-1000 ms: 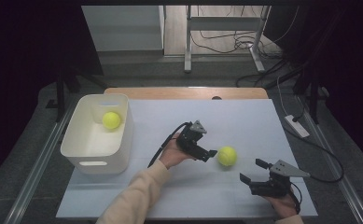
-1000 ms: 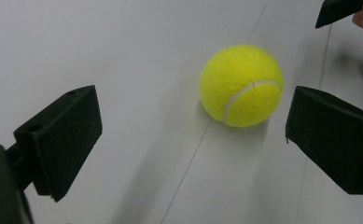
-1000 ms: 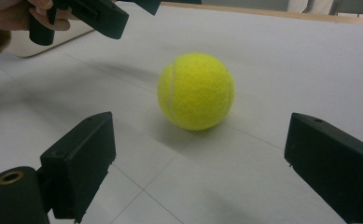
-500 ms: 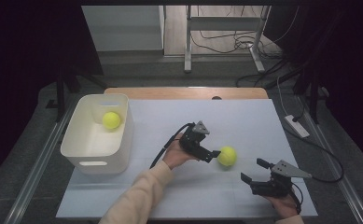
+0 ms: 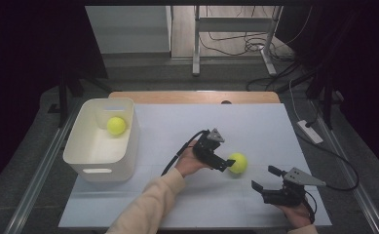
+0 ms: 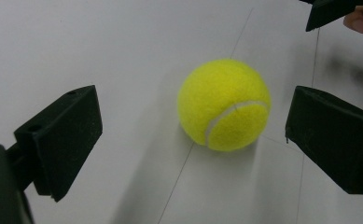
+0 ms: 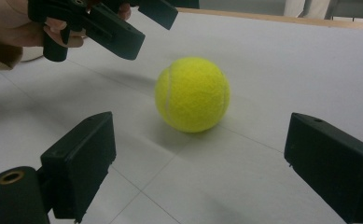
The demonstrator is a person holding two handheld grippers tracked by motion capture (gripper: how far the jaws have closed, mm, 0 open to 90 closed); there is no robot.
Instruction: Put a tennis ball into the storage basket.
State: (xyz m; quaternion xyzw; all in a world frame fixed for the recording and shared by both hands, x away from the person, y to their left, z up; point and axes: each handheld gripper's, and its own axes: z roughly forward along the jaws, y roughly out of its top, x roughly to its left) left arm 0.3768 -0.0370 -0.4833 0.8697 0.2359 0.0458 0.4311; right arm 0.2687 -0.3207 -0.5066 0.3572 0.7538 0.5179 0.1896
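**Ana:** On the white table top, what is left to do?

**Ben:** One tennis ball lies loose near the middle of the table top. A second tennis ball already sits inside the white bin at the table's left side. So, as I judge it, one ball is put away and one is still out.

**Ana:** Where are the grippers?

**Ben:** The left gripper is right at the loose ball. In the left gripper view its jaws stand wide apart, with the ball between and slightly beyond them, touching neither pad; nothing is held. The right gripper waits nearer the person, off to the ball's right, also open and empty, pointing toward the ball.

**Ana:** So the pickup has not happened?

**Ben:** Not yet. The ball rests on the table. The likely remaining steps: close on it, lift it, carry it left, and release it in the bin beside the other ball.
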